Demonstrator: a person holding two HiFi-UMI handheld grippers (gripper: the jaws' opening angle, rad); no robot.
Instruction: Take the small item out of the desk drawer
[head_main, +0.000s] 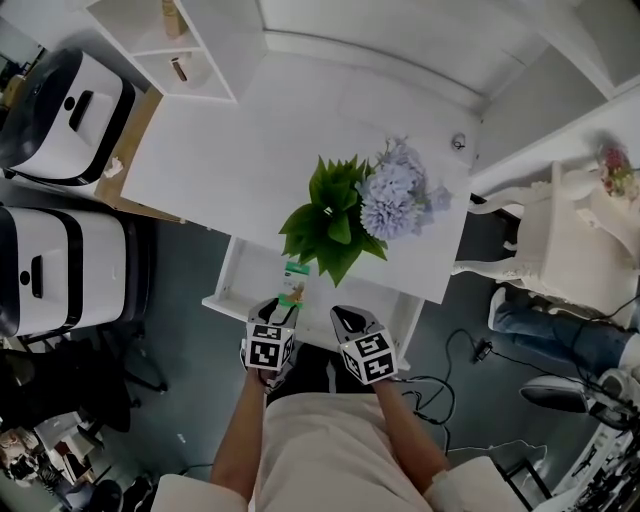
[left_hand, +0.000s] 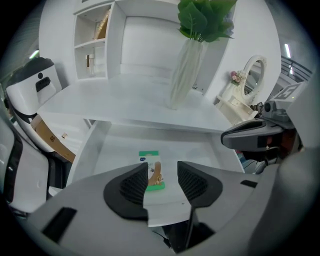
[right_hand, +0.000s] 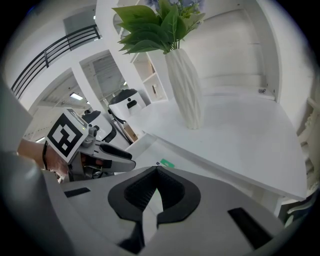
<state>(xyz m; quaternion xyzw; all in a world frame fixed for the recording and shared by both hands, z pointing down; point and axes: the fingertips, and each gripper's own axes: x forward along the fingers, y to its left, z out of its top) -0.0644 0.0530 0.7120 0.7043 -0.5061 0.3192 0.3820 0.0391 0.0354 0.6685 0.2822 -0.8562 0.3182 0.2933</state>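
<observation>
left gripper (left_hand: 162, 171) with jaws parted and gripping nothing, tilted down into the open drawer (left_hand: 98, 146). small green-edged packet (left_hand: 152, 169) flat on the drawer floor, framed in the gap between the two pads, just beyond the tips, pressed by neither. right gripper (right_hand: 156, 176) just beside, jaws closed together and empty, near the drawer's front.
</observation>
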